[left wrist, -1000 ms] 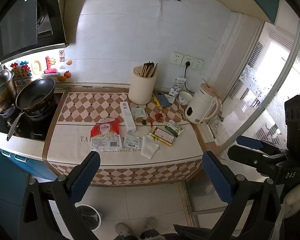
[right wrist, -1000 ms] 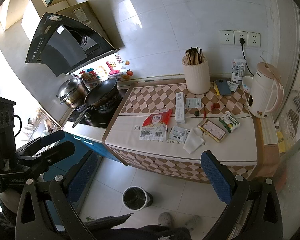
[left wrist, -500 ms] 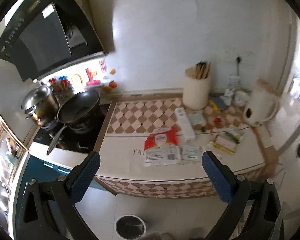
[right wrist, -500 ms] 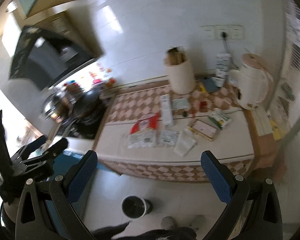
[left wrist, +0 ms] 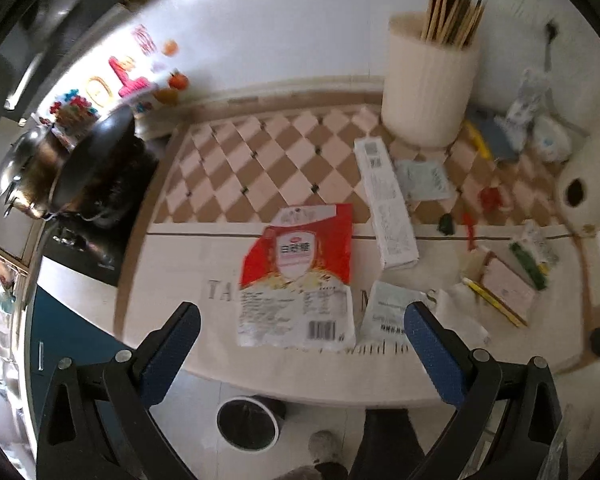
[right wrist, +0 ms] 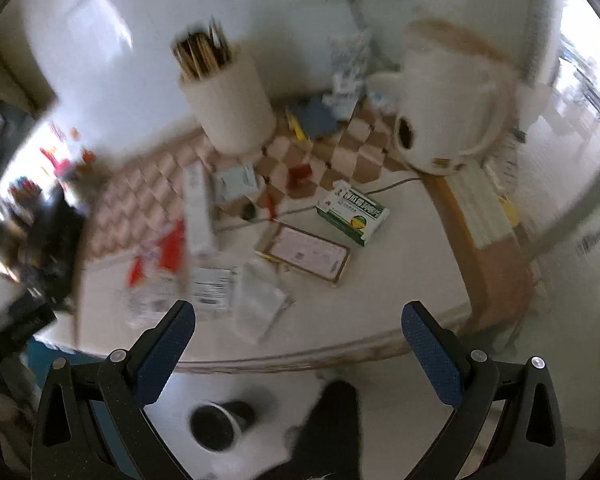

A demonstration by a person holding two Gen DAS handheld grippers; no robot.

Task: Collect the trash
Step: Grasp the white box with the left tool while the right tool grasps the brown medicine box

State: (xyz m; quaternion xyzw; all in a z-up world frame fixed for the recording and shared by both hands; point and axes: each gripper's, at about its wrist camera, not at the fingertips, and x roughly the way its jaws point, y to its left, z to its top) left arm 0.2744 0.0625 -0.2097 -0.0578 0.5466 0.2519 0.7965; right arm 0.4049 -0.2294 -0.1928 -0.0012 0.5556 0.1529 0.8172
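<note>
Trash lies scattered on the counter [left wrist: 180,280]: a red and white food bag [left wrist: 300,272], a long white box [left wrist: 384,208], a small pale packet [left wrist: 388,312], a crumpled tissue [right wrist: 260,300], a flat pink box [right wrist: 308,252] and a green and white box [right wrist: 354,212]. My left gripper [left wrist: 300,352] hangs open just before the counter's front edge, above the red bag's near end. My right gripper [right wrist: 298,352] is open too, near the front edge in front of the tissue. A small round bin [left wrist: 248,424] stands on the floor below. Both views are blurred.
A white chopstick holder [left wrist: 428,96] stands at the back, a white kettle [right wrist: 448,116] at the right. A black pan [left wrist: 96,160] and a steel pot [left wrist: 24,168] sit on the hob at left. A person's leg [right wrist: 332,432] shows below.
Both grippers have moved forward and down towards the counter, so the trash looks much larger. The left one swung left over the red bag; the right one over the boxes.
</note>
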